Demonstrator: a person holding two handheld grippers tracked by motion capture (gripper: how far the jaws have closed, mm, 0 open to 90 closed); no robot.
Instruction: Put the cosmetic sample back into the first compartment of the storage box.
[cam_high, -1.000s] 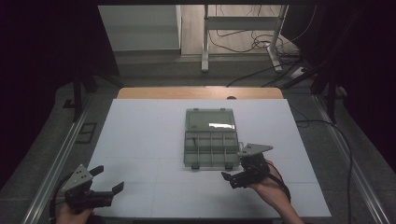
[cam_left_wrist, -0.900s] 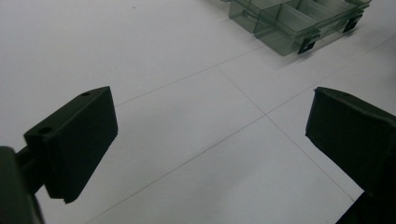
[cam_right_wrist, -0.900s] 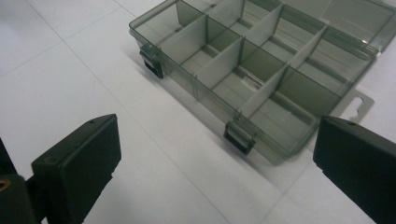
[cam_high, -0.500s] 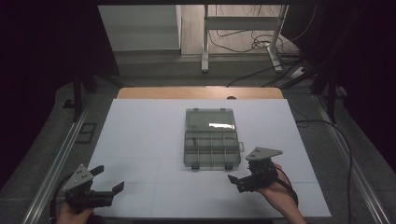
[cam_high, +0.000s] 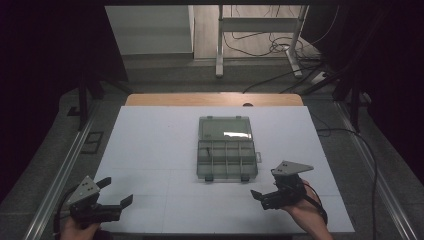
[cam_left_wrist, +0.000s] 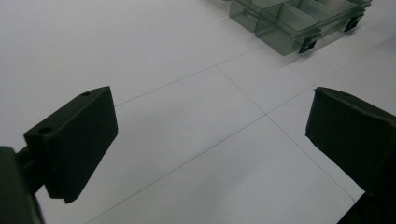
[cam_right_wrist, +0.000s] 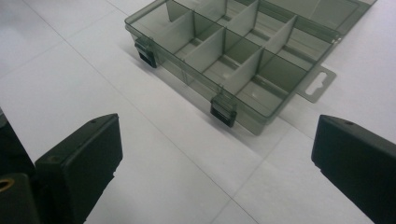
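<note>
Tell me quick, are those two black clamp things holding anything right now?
Left tool: open, holding nothing, over the bare white table.
Right tool: open, holding nothing, near the clear grey plastic compartment box.

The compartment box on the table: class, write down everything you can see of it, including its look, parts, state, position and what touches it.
The compartment box is smoky translucent plastic. It lies open and flat near the middle of the white table, its lid folded back flat on the far side. Dividers split the tray into small compartments, which look mostly empty. Two dark latches sit on the near wall, and a hang tab juts from one end. Neither open gripper touches it.
</note>
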